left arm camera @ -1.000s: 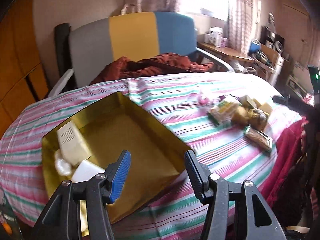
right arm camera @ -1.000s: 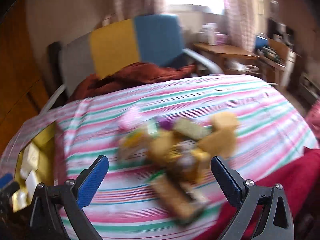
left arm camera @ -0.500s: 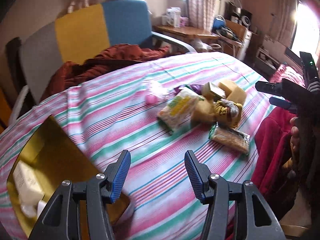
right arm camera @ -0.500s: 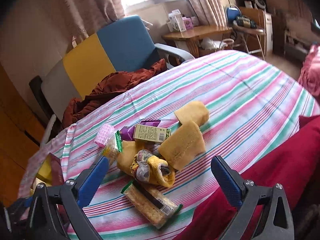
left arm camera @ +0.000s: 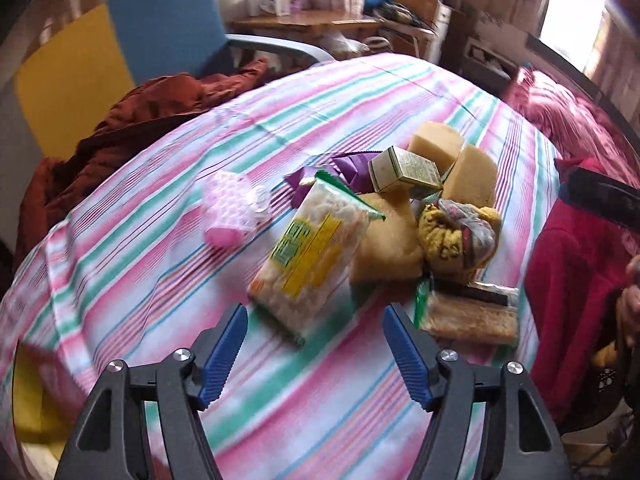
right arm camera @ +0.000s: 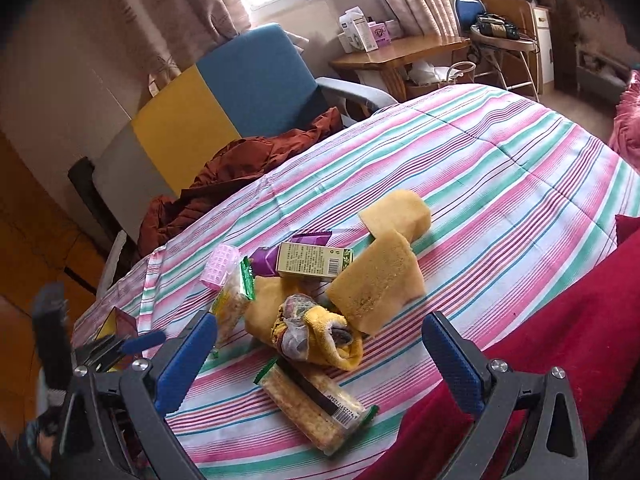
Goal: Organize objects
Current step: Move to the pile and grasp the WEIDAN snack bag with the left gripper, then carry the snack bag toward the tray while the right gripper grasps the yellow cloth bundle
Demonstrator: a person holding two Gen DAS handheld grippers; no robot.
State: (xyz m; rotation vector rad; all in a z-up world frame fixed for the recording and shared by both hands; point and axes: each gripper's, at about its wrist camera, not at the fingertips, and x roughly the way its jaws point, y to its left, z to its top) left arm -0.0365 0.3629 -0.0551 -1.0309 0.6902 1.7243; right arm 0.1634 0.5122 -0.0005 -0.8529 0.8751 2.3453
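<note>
The left hand-held gripper (left arm camera: pixel 316 344) hovers with its jaws spread and nothing between them, its blue pads just short of a clear snack packet (left arm camera: pixel 310 256) with a yellow-and-green label. The right hand-held gripper (right arm camera: pixel 320 360) is likewise wide open and empty, poised over the near edge of the pile – a long cracker packet (right arm camera: pixel 316 404) with a barcode lies between its fingers and slightly ahead of them.

All the things sit clustered on a bed covered by a pink, green and white striped sheet (right arm camera: pixel 500 184). A rolled yellow cloth bundle (right arm camera: pixel 316 332) lies in the middle, touching a flat yellow sponge (right arm camera: pixel 376 280) that leans over it. A second sponge (right arm camera: pixel 396 212) lies just behind. A small olive-green carton (right arm camera: pixel 314 260) rests on a purple wrapper (right arm camera: pixel 264 260), and a pink ridged plastic piece (right arm camera: pixel 220 266) lies at the left of the heap, beside the snack packet.

A red blanket (right arm camera: pixel 560 344) covers the bed's near right edge. Beyond the bed stands a chair (right arm camera: pixel 224 96) with blue, yellow and grey panels – rust-brown fabric (right arm camera: pixel 248 164) heaped on its seat.
</note>
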